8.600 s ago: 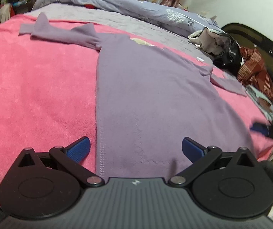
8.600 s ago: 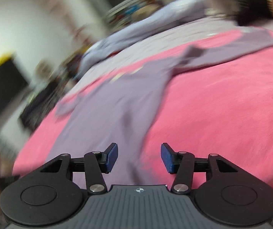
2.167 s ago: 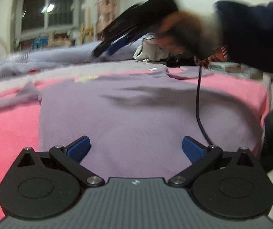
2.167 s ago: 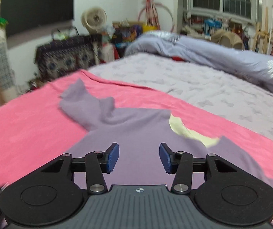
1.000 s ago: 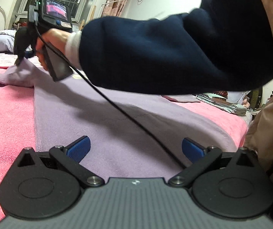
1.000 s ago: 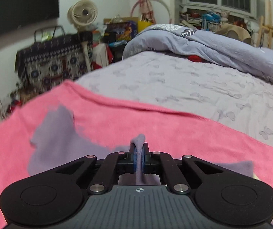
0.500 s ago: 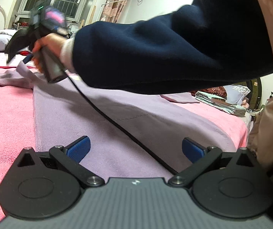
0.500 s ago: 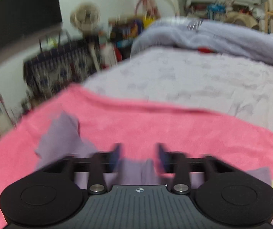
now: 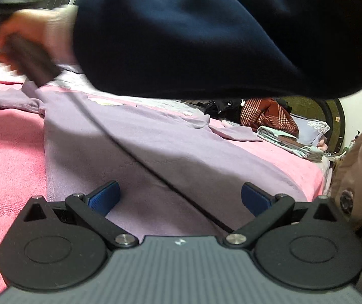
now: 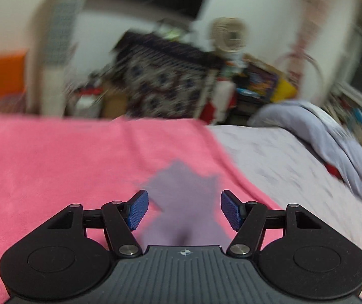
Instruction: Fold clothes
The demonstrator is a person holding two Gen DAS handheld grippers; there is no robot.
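- On the bed, one lilac long-sleeved top [image 9: 160,152] lies spread flat over one pink blanket [image 9: 6,157], its hem nearest the left wrist camera.
- Two sleeves show in the left view: one stretches away at the far left, the other lies at the far right toward a stack of folded laundry [image 9: 289,141].
- Left claw [image 9: 179,197]: both blue pads are spread wide, low over the hem of the top, with nothing between them.
- Across the upper part of that view reaches one arm in a navy sleeve [image 9: 206,43]; its hand [image 9: 26,30] grips the dark handle of the other tool, blurred, above the far-left sleeve.
- One black cable [image 9: 135,157] runs diagonally across the top from that handle down toward the left claw's body.
- Right claw [image 10: 184,209]: its two blue pads stand apart, holding nothing; the view is motion-blurred.
- Between and just beyond those pads lies the crumpled end of one lilac sleeve [image 10: 183,187] on the pink blanket; whether the pads touch the cloth cannot be told.
- Beyond the pink blanket, the right view shows one grey sheet [image 10: 282,167] and one pale blue duvet [image 10: 332,136] bunched at the far right.
- Behind the bed stand one round fan [image 10: 229,35] and one patterned dark cloth [image 10: 163,81] draped over furniture.
- A red plaid garment [image 9: 267,114] sits behind the folded laundry in the left view.
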